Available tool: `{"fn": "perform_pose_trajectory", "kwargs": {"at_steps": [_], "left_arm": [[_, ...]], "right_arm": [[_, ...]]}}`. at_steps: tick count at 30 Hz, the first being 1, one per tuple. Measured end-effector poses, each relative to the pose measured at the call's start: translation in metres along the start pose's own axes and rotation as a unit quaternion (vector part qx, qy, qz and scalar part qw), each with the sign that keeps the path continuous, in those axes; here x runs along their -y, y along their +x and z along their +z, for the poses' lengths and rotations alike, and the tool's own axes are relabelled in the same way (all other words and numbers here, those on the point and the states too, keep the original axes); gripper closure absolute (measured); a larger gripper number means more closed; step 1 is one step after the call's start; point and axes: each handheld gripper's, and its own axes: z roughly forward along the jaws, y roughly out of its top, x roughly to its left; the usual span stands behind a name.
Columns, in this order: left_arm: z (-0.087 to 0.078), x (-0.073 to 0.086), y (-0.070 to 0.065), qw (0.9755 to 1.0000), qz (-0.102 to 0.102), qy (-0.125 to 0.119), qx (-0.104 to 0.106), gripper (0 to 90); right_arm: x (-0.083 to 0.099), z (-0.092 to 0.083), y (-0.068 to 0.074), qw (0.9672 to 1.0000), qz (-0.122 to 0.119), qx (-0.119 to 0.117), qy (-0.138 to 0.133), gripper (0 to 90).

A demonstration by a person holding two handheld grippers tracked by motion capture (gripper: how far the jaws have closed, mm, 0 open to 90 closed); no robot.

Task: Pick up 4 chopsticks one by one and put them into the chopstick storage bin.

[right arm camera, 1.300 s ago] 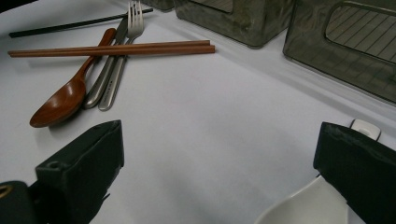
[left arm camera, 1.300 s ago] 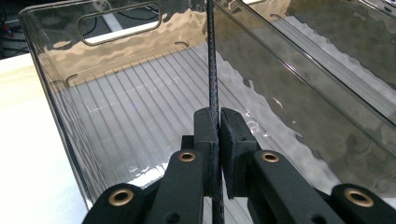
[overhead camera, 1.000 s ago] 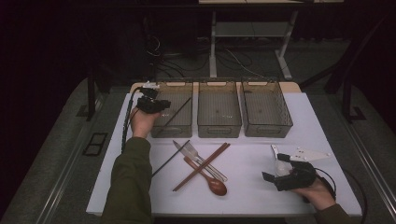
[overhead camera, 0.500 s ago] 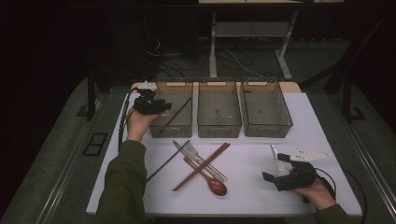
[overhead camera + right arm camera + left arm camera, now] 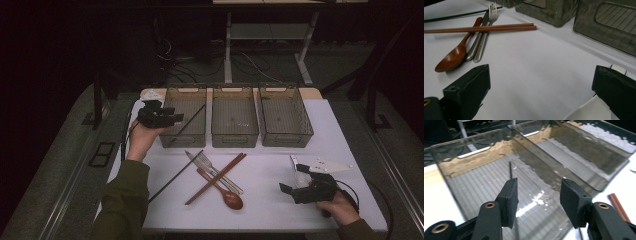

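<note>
My left gripper hovers at the left rim of the left bin. Its jaws have just been opening and now stand apart with nothing between them. In the left gripper view a black chopstick lies inside that bin past the left jaw, leaning against its wall. My right gripper rests open near the table's front right. A white spoon lies by its right jaw without being gripped.
Mid-table lies a pile of cutlery: a brown chopstick pair, a fork, a wooden spoon and a second black chopstick. The middle bin and right bin stand beside the left one.
The left hand has drawn slightly back and left from the bin, and its forearm has dropped. The black chopstick stays leaning in the left bin. The right hand has not moved.
</note>
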Motion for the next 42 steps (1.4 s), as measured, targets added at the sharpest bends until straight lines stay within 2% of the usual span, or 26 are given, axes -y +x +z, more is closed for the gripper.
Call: {"fn": "perform_pose_trajectory", "kwargs": {"at_steps": [5,13,23,34,42], "left_arm": [[-0.004,0.005,-0.013,0.9998,0.009,-0.002,0.015,45.5],[-0.006,0.013,-0.033,0.9990,0.027,0.011,0.034,38.0],[-0.012,0.035,-0.052,0.9989,0.032,0.016,0.032,25.7],[-0.023,0.063,-0.062,0.9991,0.029,0.016,0.026,21.8],[-0.029,0.078,-0.069,0.9990,0.031,0.018,0.027,20.6]], "right_arm": [[0.001,0.002,0.001,0.9999,-0.007,0.008,0.007,1.6],[-0.001,0.002,-0.001,0.9998,-0.016,0.010,0.010,1.6],[0.000,0.003,-0.002,0.9998,-0.015,0.002,0.016,1.6],[0.000,0.004,-0.002,0.9998,-0.013,0.003,0.015,1.6],[0.000,0.004,-0.002,0.9997,-0.015,0.004,0.016,1.6]]}}
